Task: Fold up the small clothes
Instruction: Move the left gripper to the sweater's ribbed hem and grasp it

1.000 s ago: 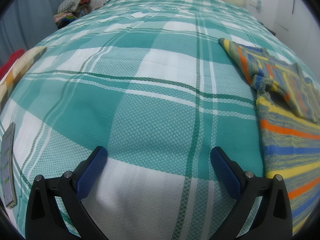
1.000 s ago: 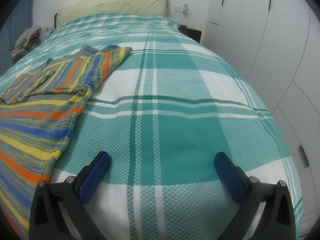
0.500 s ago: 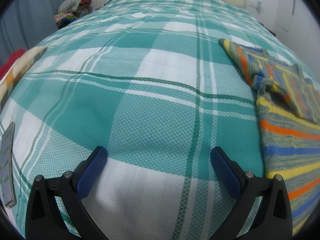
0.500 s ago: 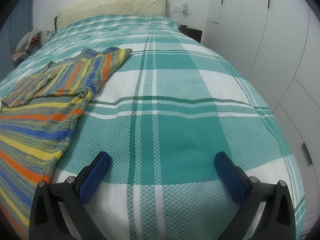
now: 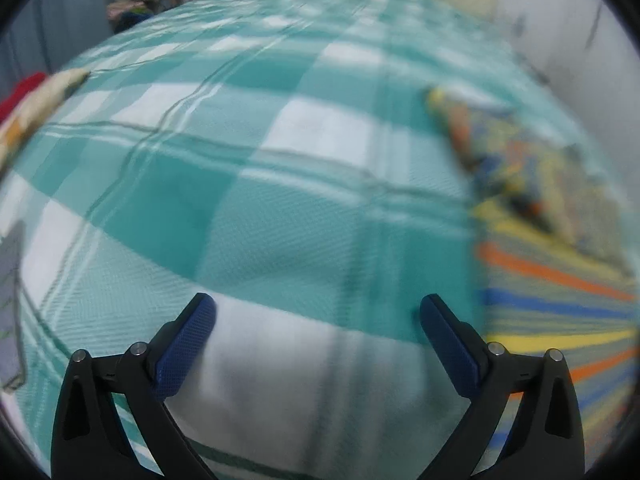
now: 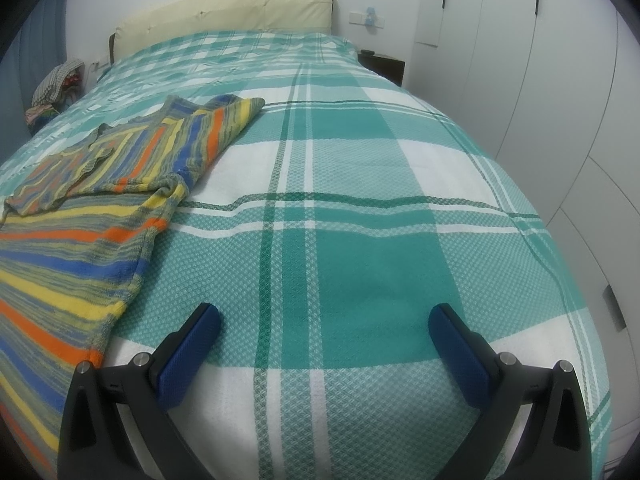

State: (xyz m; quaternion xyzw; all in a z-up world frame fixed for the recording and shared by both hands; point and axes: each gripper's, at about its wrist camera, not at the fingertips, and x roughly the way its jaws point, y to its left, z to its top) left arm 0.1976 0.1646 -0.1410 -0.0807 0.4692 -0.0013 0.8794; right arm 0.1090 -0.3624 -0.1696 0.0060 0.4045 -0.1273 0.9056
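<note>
A striped knit garment [image 6: 80, 216] in yellow, orange, blue and grey lies flat on the teal and white checked bedspread [image 6: 360, 200], one sleeve folded over its body. It shows at the right of the blurred left wrist view [image 5: 552, 248]. My left gripper [image 5: 318, 316] is open and empty over the bedspread, left of the garment. My right gripper [image 6: 324, 320] is open and empty over the bedspread, right of the garment's edge.
A cream headboard [image 6: 224, 12] stands at the far end of the bed. White wardrobe doors [image 6: 560, 80] run along the right. A pile of clothes [image 6: 56, 84] sits at the far left. A grey flat object [image 5: 10, 304] lies at the bed's left edge.
The left wrist view has gone blurred and shifted: the left gripper is moving, and the garment sits a little lower and further right. The right gripper has shifted slightly. Both stay open.
</note>
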